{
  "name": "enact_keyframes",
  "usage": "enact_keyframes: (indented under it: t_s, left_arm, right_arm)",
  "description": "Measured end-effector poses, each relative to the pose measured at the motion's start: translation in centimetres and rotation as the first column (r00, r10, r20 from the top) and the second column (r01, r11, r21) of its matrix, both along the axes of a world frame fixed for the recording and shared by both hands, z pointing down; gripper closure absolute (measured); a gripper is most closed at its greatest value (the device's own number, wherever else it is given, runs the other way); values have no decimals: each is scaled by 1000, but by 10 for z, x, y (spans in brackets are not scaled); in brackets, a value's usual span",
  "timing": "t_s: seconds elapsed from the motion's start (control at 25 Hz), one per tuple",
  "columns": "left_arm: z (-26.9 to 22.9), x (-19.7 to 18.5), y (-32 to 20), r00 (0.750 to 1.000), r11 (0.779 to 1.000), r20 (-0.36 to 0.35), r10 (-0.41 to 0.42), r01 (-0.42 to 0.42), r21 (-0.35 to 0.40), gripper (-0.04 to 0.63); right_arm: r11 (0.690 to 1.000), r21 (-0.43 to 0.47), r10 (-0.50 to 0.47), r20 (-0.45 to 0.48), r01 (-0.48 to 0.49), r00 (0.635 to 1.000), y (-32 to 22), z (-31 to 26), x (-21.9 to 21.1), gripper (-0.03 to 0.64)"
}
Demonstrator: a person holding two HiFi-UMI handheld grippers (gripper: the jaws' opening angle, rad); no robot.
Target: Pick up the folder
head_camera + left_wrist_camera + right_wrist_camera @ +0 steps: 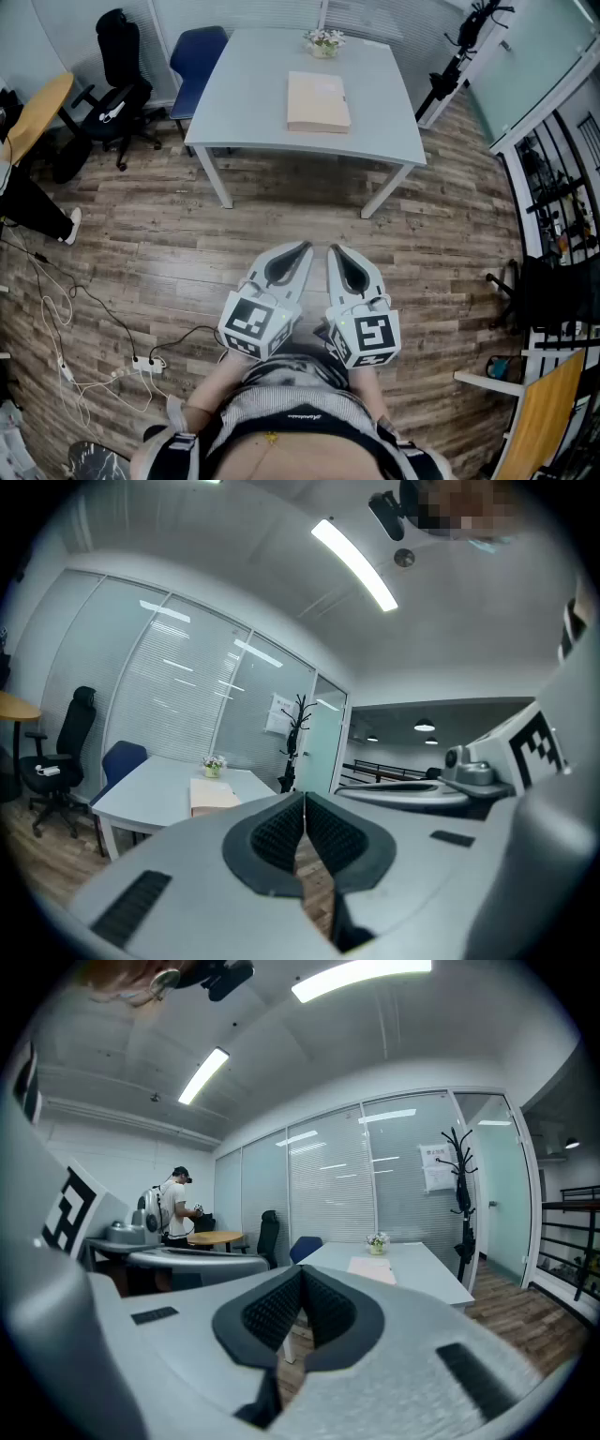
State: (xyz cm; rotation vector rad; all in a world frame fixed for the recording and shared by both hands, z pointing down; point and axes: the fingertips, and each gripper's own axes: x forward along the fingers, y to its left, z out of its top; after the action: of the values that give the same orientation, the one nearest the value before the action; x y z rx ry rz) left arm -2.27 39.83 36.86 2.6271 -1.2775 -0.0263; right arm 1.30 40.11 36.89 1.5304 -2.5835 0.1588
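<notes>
A pale beige folder (318, 101) lies flat on the white table (253, 112), near its middle; it shows small in the left gripper view as the folder (212, 795) and in the right gripper view as the folder (372, 1267). My left gripper (307, 247) and right gripper (330, 249) are held side by side close to my body, well short of the table, above the wood floor. Both are shut with nothing between the pads. Each points roughly level toward the table.
A small flower pot (323, 42) stands at the table's far edge. A blue chair (197, 56) and a black office chair (117, 66) sit at the left. A power strip with cables (141, 364) lies on the floor at the left. A coat stand (459, 1194) is beyond the table.
</notes>
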Motion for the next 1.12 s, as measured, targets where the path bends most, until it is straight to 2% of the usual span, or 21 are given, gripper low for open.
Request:
enact_keyframes:
  t_s: [0.16, 0.28, 0.36, 0.4, 0.44, 1.12]
  left_arm:
    - [-1, 6, 1, 1000, 1000, -13, -22, 22, 3, 583]
    - [1, 5, 1, 999, 999, -27, -34, 34, -1, 575]
    - [3, 3, 0, 999, 999, -26, -42, 41, -5, 542]
    - [5, 2, -2, 999, 999, -24, -41, 41, -11, 503]
    - [8, 1, -3, 999, 999, -24, -38, 38, -21, 499]
    - [23, -20, -37, 999, 998, -41, -23, 21, -66, 499]
  right_arm:
    - [1000, 7, -8, 30, 8, 1000, 2, -3, 8, 608]
    - [1000, -16, -16, 37, 16, 999, 4, 3, 11, 541]
    - [1000, -27, -13, 37, 14, 999, 4, 6, 13, 529]
    - [999, -30, -11, 38, 12, 999, 3, 7, 14, 523]
    - [999, -34, -8, 41, 9, 999, 1, 9, 15, 522]
    - [998, -57, -1, 53, 4, 999, -33, 20, -4, 492]
